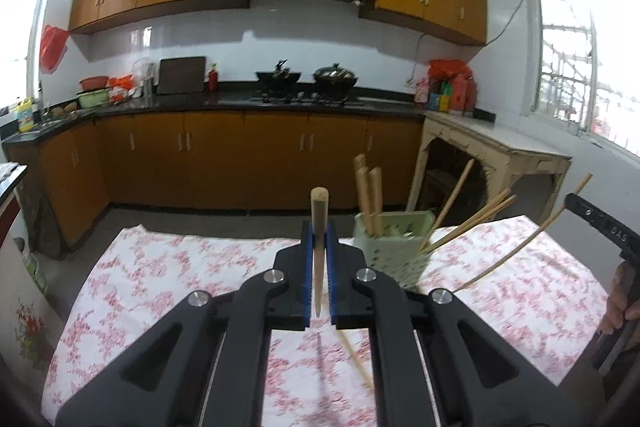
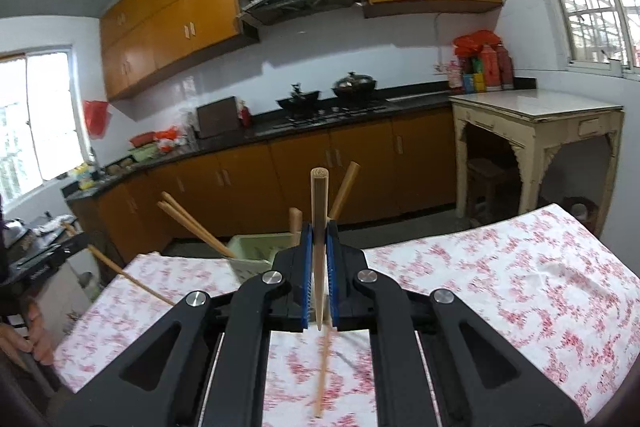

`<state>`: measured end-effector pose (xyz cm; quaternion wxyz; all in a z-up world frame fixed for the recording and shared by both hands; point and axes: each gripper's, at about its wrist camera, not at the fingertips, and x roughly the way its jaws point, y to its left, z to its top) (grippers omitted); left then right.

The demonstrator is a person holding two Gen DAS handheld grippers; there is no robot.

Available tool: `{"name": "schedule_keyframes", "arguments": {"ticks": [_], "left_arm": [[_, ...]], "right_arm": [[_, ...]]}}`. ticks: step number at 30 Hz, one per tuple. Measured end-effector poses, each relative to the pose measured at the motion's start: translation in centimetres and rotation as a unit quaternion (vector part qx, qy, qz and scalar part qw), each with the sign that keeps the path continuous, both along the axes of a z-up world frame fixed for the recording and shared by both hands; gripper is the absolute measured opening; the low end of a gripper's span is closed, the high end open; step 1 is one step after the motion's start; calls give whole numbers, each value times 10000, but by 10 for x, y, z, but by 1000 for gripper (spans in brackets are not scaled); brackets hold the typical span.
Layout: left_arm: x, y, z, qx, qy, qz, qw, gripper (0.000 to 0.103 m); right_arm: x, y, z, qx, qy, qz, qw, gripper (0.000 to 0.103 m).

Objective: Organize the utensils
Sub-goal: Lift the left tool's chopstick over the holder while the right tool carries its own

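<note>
Left wrist view: left tongs [image 1: 319, 259] pinching one wooden chopstick [image 1: 319, 227], blue pads [image 1: 307, 267] tight on both sides, thick end up, thin tip down between black arms. Below: counter [image 1: 160, 275] under white cloth with pink floral print. Just right of tongs, pale green perforated utensil holder [image 1: 394, 251] upright on cloth, holding two thick wooden handles [image 1: 368, 195] on left side and several chopsticks [image 1: 466, 223] leaning right. Another loose chopstick [image 1: 354, 359] flat on cloth under tongs, blurred. Far right edge: right tool's black body and a hand [image 1: 618, 303], with thin chopstick [image 1: 524, 247] angled up from it.

Right wrist view: right tongs [image 2: 320, 259] pressed on own chopstick [image 2: 320, 227], also upright, thick end up. Green holder [image 2: 256, 253] just left behind tongs, partly hidden; chopsticks [image 2: 192, 225] leaning left out of it, wooden handle [image 2: 295, 219] poking up. Loose chopstick [image 2: 322, 375] on cloth below, blurred. Left edge: other hand [image 2: 34, 335] and its held chopstick [image 2: 128, 277].

Background: orange cabinets, range hood, two woks on stove.
</note>
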<state>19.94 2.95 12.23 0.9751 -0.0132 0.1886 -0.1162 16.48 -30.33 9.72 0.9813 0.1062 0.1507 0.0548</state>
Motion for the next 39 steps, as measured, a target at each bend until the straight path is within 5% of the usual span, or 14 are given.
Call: {"name": "schedule_keyframes", "arguments": {"ticks": [10, 20, 30, 39], "left_arm": [[3, -40, 51, -173, -423, -303, 9985, 7], [37, -86, 99, -320, -963, -180, 9947, 7], [99, -105, 68, -255, -678, 98, 9973, 7], [116, -106, 48, -235, -456, 98, 9986, 7]], "right_arm": [[4, 16, 43, 136, -465, 424, 9979, 7], [46, 27, 63, -100, -676, 196, 9975, 7], [90, 27, 33, -3, -53, 260, 9996, 8], [101, 32, 19, -21, 237, 321, 9992, 8]]}}
